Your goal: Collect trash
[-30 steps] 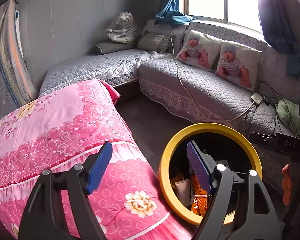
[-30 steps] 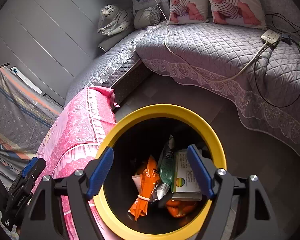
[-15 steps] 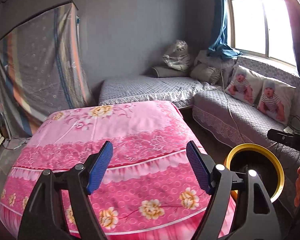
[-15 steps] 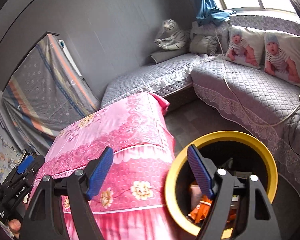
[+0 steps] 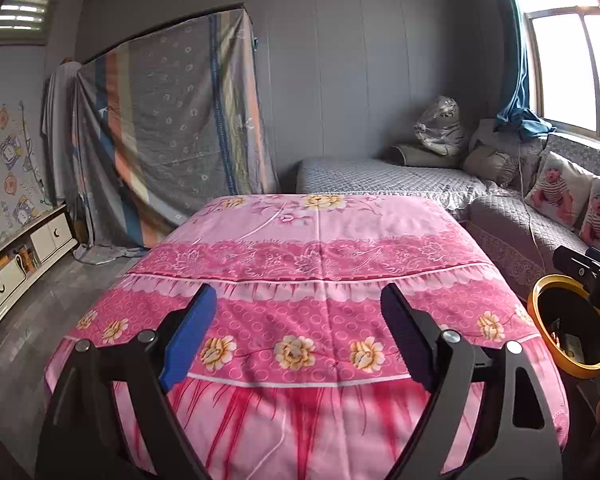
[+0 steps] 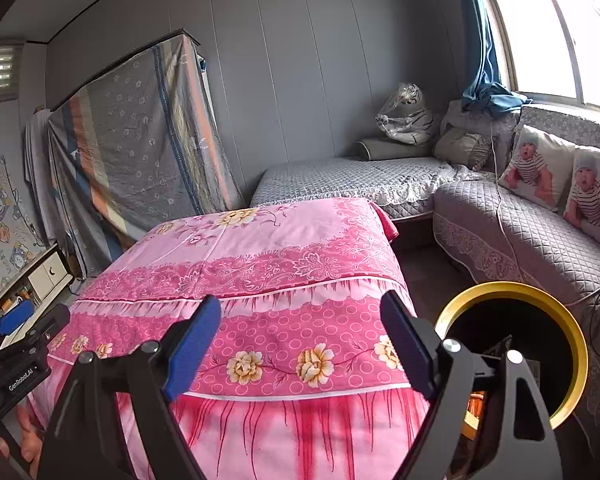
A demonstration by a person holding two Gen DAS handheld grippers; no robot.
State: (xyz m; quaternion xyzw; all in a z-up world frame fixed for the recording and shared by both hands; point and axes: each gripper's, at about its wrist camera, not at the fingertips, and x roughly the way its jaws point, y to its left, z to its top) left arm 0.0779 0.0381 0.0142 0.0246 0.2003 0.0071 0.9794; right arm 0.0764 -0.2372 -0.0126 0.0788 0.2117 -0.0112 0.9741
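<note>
Both views have swung away from the yellow-rimmed bin [image 6: 512, 292], which one second ago filled the lower frame and now sits at the right edge, just beside the pink floral cloth [image 5: 320, 264] that now fills the centre.

1. Pink floral cloth: covers a raised surface, probably a tabletop. No loose trash is visible on it.
2. Yellow-rimmed bin: stands on the floor between the cloth and the grey sofa [image 6: 540, 248]. Collected wrappers [image 6: 475, 404] lie inside, largely hidden behind the right jaw.
3. Left hand-held gripper [image 5: 296, 332]: released; jaws have just been opening, with nothing between them.
4. Right hand-held gripper [image 6: 300, 340]: released; jaws have just been opening, with nothing between them.

Step in hand, as judged: search for remaining trash following a deposit. The next move calls for scanning the floor and furniture, then approaching any item found with jaws spread
</note>
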